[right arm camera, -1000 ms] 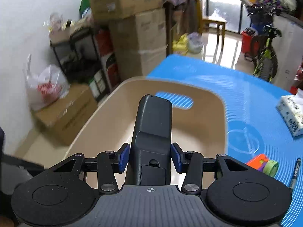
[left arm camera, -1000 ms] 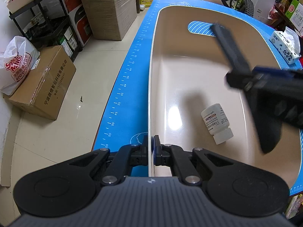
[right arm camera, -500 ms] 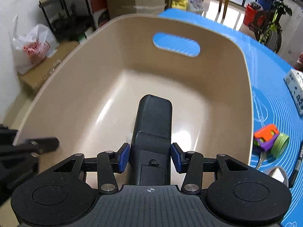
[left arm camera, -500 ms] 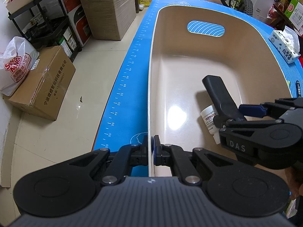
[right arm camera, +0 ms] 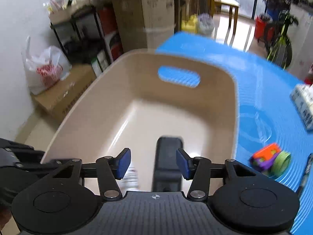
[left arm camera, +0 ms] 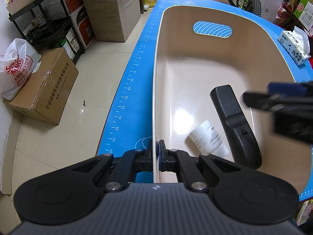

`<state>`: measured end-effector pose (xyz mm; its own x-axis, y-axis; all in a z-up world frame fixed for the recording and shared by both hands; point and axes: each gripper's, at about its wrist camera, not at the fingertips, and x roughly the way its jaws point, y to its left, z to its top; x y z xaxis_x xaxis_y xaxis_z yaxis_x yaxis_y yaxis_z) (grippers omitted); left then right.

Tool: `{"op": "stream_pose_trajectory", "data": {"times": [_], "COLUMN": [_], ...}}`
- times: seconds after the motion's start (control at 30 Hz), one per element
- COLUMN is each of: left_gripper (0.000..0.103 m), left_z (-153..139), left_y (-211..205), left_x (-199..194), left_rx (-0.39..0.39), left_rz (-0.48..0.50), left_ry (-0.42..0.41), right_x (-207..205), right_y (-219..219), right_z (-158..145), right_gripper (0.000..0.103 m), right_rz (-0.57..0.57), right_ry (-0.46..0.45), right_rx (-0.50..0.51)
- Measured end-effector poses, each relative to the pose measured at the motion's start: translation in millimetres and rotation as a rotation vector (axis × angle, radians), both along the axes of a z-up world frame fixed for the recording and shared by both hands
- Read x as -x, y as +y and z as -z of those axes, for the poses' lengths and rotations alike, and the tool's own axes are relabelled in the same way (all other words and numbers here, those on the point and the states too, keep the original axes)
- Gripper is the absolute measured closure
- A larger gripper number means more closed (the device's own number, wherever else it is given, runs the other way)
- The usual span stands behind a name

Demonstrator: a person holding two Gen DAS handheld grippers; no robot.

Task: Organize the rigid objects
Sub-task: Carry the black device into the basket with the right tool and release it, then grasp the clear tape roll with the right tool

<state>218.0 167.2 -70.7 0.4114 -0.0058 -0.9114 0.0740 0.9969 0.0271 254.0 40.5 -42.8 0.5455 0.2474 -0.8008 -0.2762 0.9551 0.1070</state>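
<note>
A beige plastic bin (left arm camera: 195,74) stands on the blue mat (left arm camera: 137,74). My left gripper (left arm camera: 157,157) is shut on the bin's near rim. A black remote control (left arm camera: 232,119) lies inside the bin beside a white pill bottle (left arm camera: 207,138) that lies on its side. My right gripper (right arm camera: 153,163) is open above the bin, with the remote (right arm camera: 168,160) lying free below between its jaws and the bottle (right arm camera: 130,176) partly hidden behind its left finger. The right gripper shows blurred at the right in the left wrist view (left arm camera: 283,101).
A tissue pack (left arm camera: 294,47) lies on the mat right of the bin. Colourful toys (right arm camera: 271,160) and a pen (right arm camera: 306,172) lie on the mat to the right. Cardboard boxes (left arm camera: 45,90), a plastic bag (left arm camera: 15,68) and a shelf rack (left arm camera: 45,17) stand on the floor at the left.
My right gripper has opened and let go of the remote, which now lies in the bin; the gripper has pulled up and back. The bottle has rolled a little. The left gripper has not moved.
</note>
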Motion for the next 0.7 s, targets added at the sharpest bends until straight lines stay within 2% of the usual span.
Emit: {"op": "stream_pose_trajectory", "data": {"times": [0.2,0.37,0.57,0.7], "left_gripper": [0.098,0.098,0.098,0.097], "left_z": [-0.4,-1.3,-1.6,-1.6], "left_y": [1.1,1.5,1.6,1.5], "left_x": [-0.3,0.4,0.3,0.4], "left_rx": [-0.002,-0.005,-0.006,-0.005], "left_rz": [-0.001,-0.003,-0.001,-0.003], "left_ry": [0.000,-0.001,0.000,-0.001], "right_x": [6.8,10.5,19.5,24.6], "right_y": [-44.3,-85.9,-132.6,-167.5], "right_z": [-32.4,-39.9,-26.6,-4.0], "right_gripper": [0.041,0.040,0.040,0.040], "right_rz": [0.063,0.142,0.213,0.296], "right_ry": [-0.077,-0.102,-0.076,-0.011], "right_rx": [-0.039,-0.040,0.014,0.011]}}
